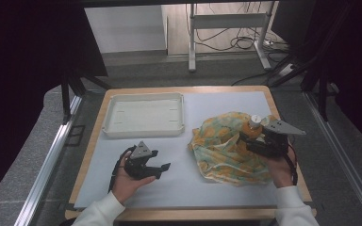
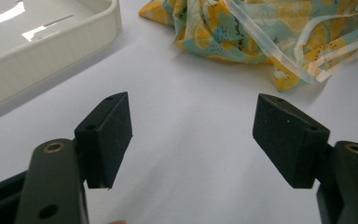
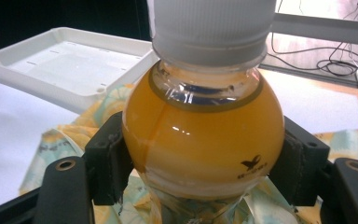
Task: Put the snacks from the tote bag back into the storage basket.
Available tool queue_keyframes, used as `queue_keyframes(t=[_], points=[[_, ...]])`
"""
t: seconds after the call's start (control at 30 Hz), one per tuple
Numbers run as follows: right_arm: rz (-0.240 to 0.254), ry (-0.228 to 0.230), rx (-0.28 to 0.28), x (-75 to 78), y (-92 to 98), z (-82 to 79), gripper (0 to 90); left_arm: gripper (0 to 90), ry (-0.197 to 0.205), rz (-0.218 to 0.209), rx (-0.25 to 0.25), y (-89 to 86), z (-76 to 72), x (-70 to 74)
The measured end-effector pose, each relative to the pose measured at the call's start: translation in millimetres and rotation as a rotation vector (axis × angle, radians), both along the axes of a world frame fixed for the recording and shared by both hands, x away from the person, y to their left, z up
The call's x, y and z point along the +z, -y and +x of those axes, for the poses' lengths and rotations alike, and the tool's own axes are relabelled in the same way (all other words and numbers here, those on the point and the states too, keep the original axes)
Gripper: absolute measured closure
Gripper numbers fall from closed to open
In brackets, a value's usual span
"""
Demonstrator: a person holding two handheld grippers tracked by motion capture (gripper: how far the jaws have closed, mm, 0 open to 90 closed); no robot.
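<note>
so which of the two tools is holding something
The right tool: its pads clamp a round clear plastic bottle of orange drink with a white cap. The left tool is open over bare white table.

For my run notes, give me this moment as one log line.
right gripper: shut on juice bottle, above patterned bag | left gripper: open, empty | white tray: empty

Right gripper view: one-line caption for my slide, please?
Right gripper clamps an orange-drink bottle above the patterned bag.

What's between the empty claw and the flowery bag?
Nothing. The left gripper sits open, and just bare white table mat runs from it to the bag. The left gripper view and high view both show this.
</note>
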State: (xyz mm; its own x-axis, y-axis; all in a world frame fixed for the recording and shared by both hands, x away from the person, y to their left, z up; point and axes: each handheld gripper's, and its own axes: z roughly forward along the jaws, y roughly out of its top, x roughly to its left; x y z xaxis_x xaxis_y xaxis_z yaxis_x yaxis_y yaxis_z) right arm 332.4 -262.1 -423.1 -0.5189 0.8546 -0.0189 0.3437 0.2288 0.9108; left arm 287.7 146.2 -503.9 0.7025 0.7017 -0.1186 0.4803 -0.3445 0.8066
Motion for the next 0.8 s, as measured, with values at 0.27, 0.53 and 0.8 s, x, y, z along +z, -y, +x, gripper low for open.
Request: queue_keyframes(t=[0.27,0.53,0.8], points=[[0.011,0.038,-0.005,13.2,-6.4,-8.5,30.6,28.6,0.004,-0.005,-0.004,-5.3,0.9,-0.3],[0.01,0.076,0.003,29.3,-20.6,-20.1,30.6,28.2,-0.003,0.003,-0.005,-4.1,5.3,-1.1],[0.027,0.083,0.031,35.2,-34.6,-22.6,30.6,28.1,-0.005,0.045,-0.012,4.4,0.9,-5.4]])
